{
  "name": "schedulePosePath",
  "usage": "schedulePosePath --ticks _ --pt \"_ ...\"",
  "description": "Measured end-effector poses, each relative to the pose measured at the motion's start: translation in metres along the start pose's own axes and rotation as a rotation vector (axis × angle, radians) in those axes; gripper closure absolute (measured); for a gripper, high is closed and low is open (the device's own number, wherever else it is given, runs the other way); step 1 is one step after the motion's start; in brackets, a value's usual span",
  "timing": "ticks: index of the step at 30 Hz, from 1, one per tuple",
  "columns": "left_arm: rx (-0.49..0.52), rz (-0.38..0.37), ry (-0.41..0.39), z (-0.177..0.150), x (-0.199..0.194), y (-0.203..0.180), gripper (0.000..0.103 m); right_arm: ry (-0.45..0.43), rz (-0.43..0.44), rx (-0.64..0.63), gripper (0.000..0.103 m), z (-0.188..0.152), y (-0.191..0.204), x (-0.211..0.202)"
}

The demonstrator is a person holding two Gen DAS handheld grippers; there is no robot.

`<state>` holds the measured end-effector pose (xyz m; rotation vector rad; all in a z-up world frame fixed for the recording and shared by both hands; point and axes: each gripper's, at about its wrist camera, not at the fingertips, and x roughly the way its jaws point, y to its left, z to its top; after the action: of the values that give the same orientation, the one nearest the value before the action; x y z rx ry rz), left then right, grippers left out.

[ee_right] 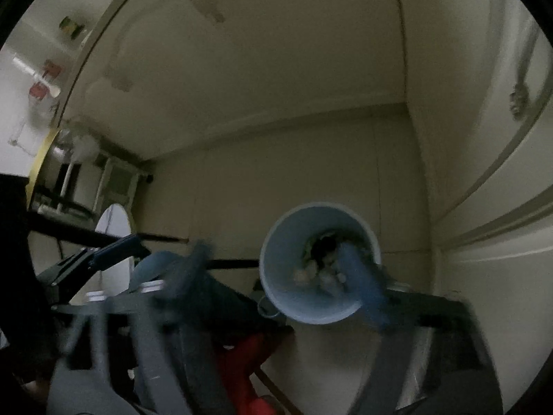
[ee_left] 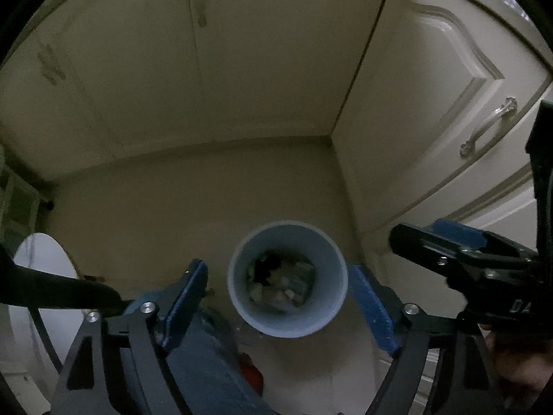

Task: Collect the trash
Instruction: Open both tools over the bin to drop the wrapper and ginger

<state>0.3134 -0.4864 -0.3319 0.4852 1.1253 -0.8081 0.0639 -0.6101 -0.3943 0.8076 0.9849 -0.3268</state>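
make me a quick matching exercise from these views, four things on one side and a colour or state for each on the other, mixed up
Things:
1. bin
2. cabinet door handle
3. left gripper
4. gripper pads

Descriptions:
A. blue
B. jaws open, either side of the bin mouth
C. pale round tub with scraps at the bottom
D. metal, curved

Pairs: 1-C, 2-D, 3-B, 4-A
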Motion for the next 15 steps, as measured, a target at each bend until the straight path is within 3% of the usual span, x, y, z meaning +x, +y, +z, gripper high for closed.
schedulePosePath --ticks 3,8,15 --pt "0.002 0.025 -0.024 -0.001 -0.012 0.005 0.015 -0.018 -0.007 0.015 0.001 0.000 0.006 -0.001" --pt "-0.005 0.028 -0.092 -0.001 -0.041 -0.005 0.015 -0.057 -0.015 0.006 0.000 0.003 0.025 -0.014" --pt "-0.019 0.036 -0.252 -0.045 -0.136 -0.004 0.008 -0.162 0.008 -0.025 0.000 0.014 0.058 -0.063"
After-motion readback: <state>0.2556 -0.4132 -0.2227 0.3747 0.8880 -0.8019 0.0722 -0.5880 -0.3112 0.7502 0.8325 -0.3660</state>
